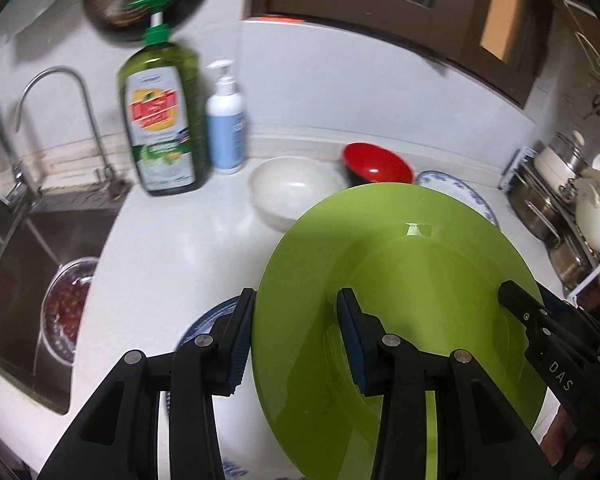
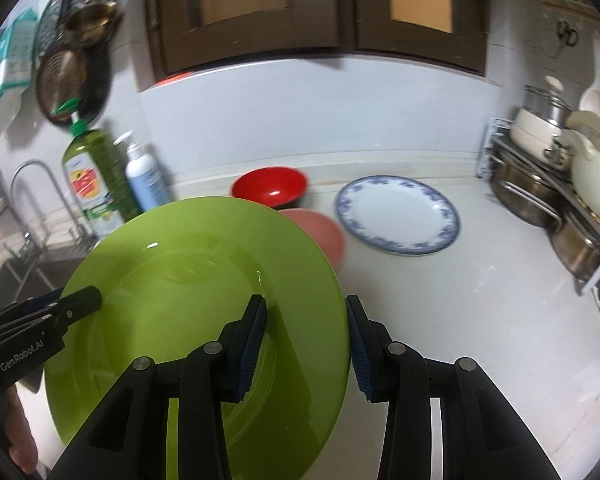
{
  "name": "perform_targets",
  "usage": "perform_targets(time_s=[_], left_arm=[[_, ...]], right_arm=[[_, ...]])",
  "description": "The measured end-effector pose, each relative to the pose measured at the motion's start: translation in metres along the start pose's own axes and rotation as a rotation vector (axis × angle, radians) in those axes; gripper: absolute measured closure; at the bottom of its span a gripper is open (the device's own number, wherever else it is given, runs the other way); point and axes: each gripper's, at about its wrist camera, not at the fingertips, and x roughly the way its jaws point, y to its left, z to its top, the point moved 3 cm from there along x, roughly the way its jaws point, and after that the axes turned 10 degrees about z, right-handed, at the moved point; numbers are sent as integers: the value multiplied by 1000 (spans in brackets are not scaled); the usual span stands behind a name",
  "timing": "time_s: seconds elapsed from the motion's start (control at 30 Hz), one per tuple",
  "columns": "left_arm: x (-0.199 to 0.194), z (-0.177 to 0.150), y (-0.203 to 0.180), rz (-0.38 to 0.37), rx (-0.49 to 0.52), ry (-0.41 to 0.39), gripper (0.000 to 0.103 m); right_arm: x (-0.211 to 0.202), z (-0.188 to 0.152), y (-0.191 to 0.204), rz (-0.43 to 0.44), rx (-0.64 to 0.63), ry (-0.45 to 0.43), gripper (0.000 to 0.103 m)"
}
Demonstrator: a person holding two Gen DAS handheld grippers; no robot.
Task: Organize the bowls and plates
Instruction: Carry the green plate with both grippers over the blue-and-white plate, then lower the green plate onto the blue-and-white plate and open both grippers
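Note:
A green plate (image 1: 412,280) is held above the white counter between both grippers. My left gripper (image 1: 296,332) straddles its left rim and my right gripper (image 2: 306,342) straddles its right rim (image 2: 204,280); each has one finger on top and one outside the edge. A white bowl (image 1: 296,192), a red bowl (image 1: 376,162) and a blue-rimmed plate (image 2: 398,214) sit on the counter behind. A pink bowl (image 2: 324,232) shows past the green plate. Another blue-patterned plate (image 1: 208,320) lies under the left gripper.
A sink (image 1: 32,260) with a colander of red fruit (image 1: 66,312) is at the left, with a tap (image 1: 56,80). A green dish soap bottle (image 1: 160,120) and a white pump bottle (image 1: 225,120) stand by the wall. A rack of pots (image 2: 548,184) stands at the right.

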Motion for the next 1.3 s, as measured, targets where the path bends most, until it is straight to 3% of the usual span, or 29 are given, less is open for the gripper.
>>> perform_targets(time_s=[0.5, 0.93, 1.3], left_arm=[[19, -37, 61, 96, -59, 93, 62], [53, -63, 73, 110, -66, 186, 62], [70, -71, 77, 121, -68, 221, 62]], right_arm=[[42, -28, 57, 101, -52, 128, 62], [78, -60, 63, 112, -51, 249, 62], [94, -74, 66, 114, -51, 294, 62]])
